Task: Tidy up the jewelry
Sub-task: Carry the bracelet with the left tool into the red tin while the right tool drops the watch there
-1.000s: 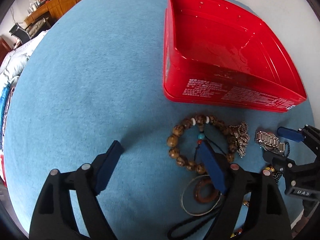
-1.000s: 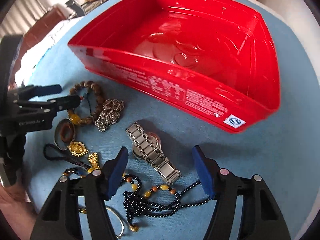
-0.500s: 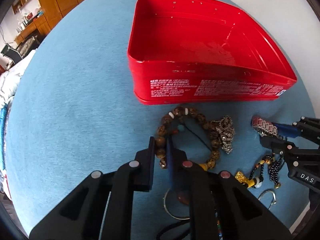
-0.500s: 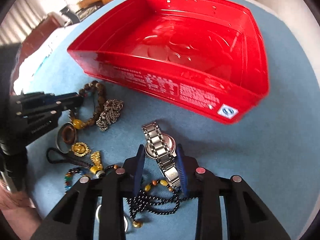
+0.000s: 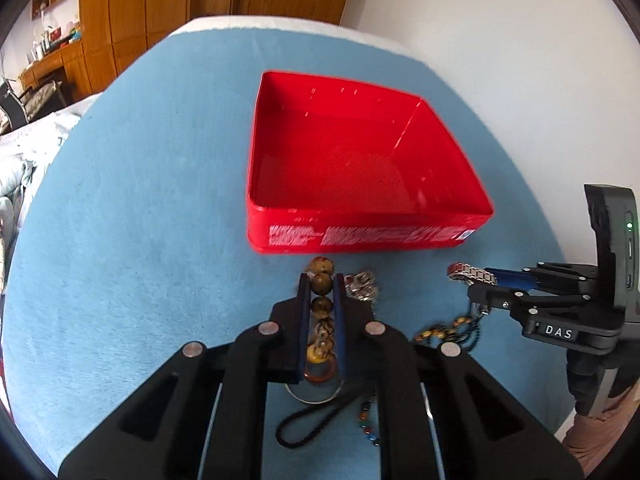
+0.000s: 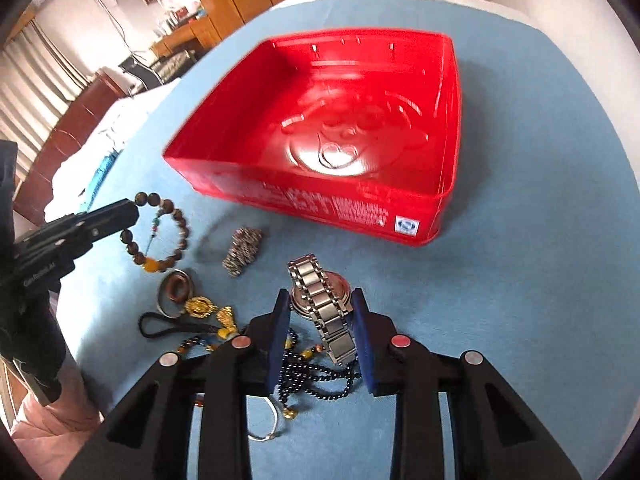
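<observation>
The red box [image 6: 332, 140] on the counter [image 5: 140, 200] is empty; left tongs [image 5: 322, 292] clamp the wooden bead bracelet [image 6: 160, 236], right tongs [image 6: 320, 312] grip the steel watch [image 6: 320, 296], seemingly both lifted; other pieces lie loose.

A soft blue cloth [image 5: 132, 208] covered the table. Behind the table stood tall brown wooden cupboards [image 5: 132, 12], and a white wall [image 5: 500, 40] rose on the right. A low wooden shelf [image 5: 48, 62] held small, bright things, too tiny to make out. A dark chair [image 5: 16, 108] stood near it. White bedding [image 6: 100, 148] lay in a heap beside the table.
</observation>
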